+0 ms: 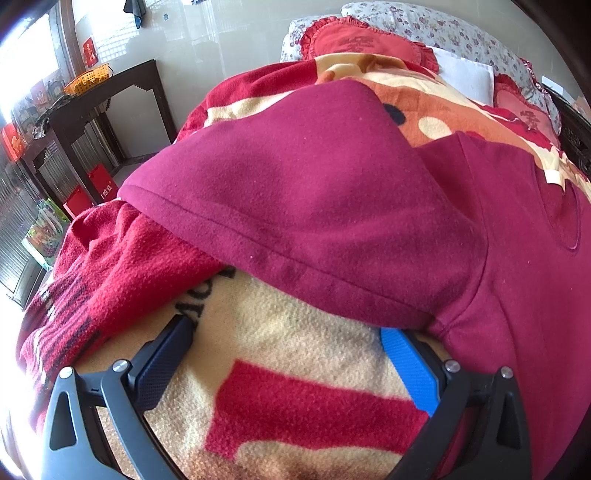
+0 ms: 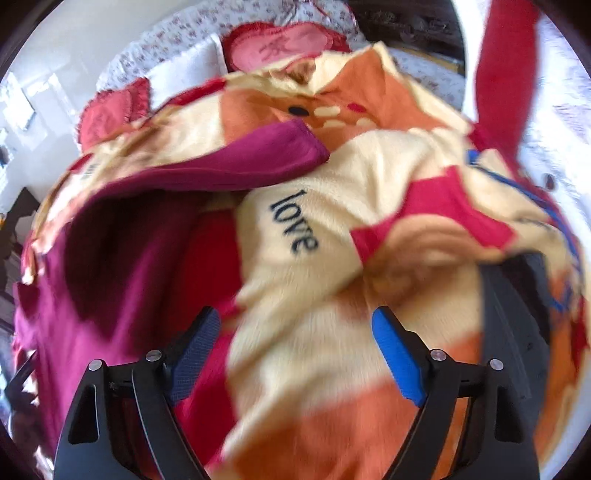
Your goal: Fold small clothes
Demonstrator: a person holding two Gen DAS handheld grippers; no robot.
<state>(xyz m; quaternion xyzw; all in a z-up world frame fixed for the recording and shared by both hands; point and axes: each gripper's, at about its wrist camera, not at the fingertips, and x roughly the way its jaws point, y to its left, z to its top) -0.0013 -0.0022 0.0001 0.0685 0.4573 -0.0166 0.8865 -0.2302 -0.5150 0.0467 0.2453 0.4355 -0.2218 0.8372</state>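
A maroon top [image 1: 332,184] lies spread on a fleece blanket [image 1: 295,387] printed in cream, red and orange. One sleeve stretches to the left, its stitched hem facing me. My left gripper [image 1: 284,328] is open just below that hem, over the blanket, with nothing between its fingers; its blue pad [image 1: 410,369] sits close to the underarm seam. The right wrist view is blurred. There the maroon top [image 2: 129,240] lies to the left, partly folded over itself. My right gripper [image 2: 295,314] is open above the blanket [image 2: 332,184], beside the top and holding nothing.
Red heart cushions [image 1: 354,40] and a floral pillow [image 1: 443,29] lie at the head of the bed. A dark wooden side table [image 1: 110,85] with an orange basket [image 1: 88,77] stands left of the bed, with red bags [image 1: 99,184] on the floor. A blurred black object [image 2: 517,314] is at the right.
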